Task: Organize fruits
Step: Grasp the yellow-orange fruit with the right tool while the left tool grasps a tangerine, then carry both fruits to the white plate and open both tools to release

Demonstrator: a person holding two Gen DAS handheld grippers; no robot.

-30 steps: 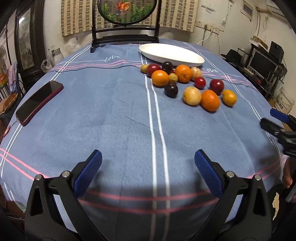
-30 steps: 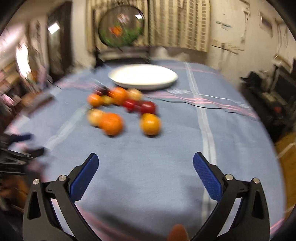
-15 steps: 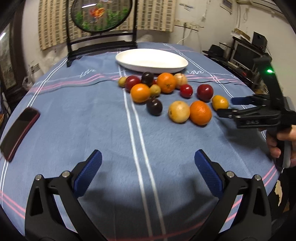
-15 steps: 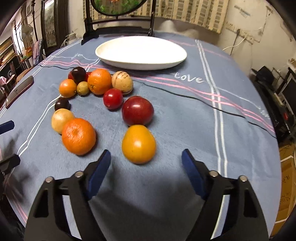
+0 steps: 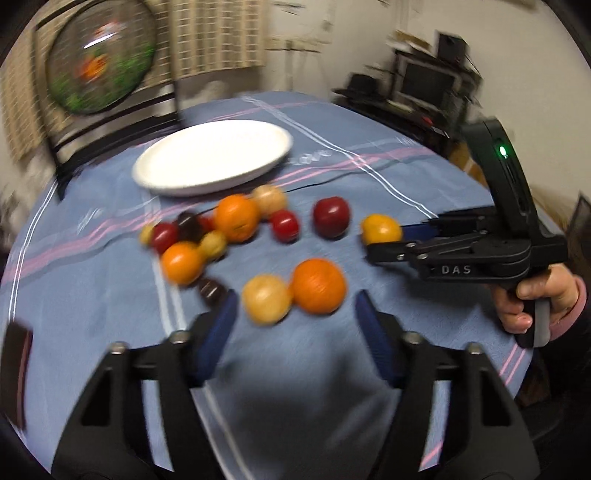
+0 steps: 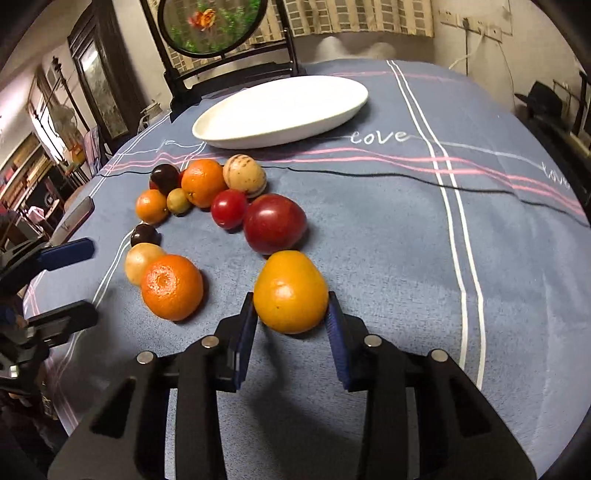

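Right gripper (image 6: 290, 312) clamped on yellow-orange fruit (image 6: 290, 291), blue pads (image 6: 246, 328) pressed against both flanks, fruit resting on tablecloth (image 6: 388, 258) at near right of the fruit group. Left gripper (image 5: 293, 317) spread wide, holding nothing, hovering low just near of orange (image 5: 318, 285) and pale yellow fruit (image 5: 266, 298); left view smeared by blur.

Held fruit smooth, pear-like, narrower at far end, small dark speck on skin. Dark red apple (image 6: 274, 223) just beyond it, nearly touching. Orange (image 6: 172, 287) to its left with dimpled skin, pale yellow fruit (image 6: 140, 261) tucked against that. Farther off, tight cluster: second orange (image 6: 202, 181), beige striped ball-like fruit (image 6: 244, 176), small red fruit (image 6: 229, 208), small orange (image 6: 151, 206), green-yellow fruit (image 6: 178, 201), two dark plums (image 6: 164, 176) (image 6: 144, 235).

Blue tablecloth with white and pink stripes, "love" script, thin black cable (image 6: 406, 181) across it. White oval plate (image 6: 280, 110) at far side, nothing on it. Round painted screen (image 6: 210, 26) on black stand behind table, curtains beyond. Phone (image 6: 75, 218) at left edge.

Hand (image 5: 532, 302) at right of left view wrapped round pistol grip, finger on trigger, right gripper level with tabletop, green lamp lit on its top.
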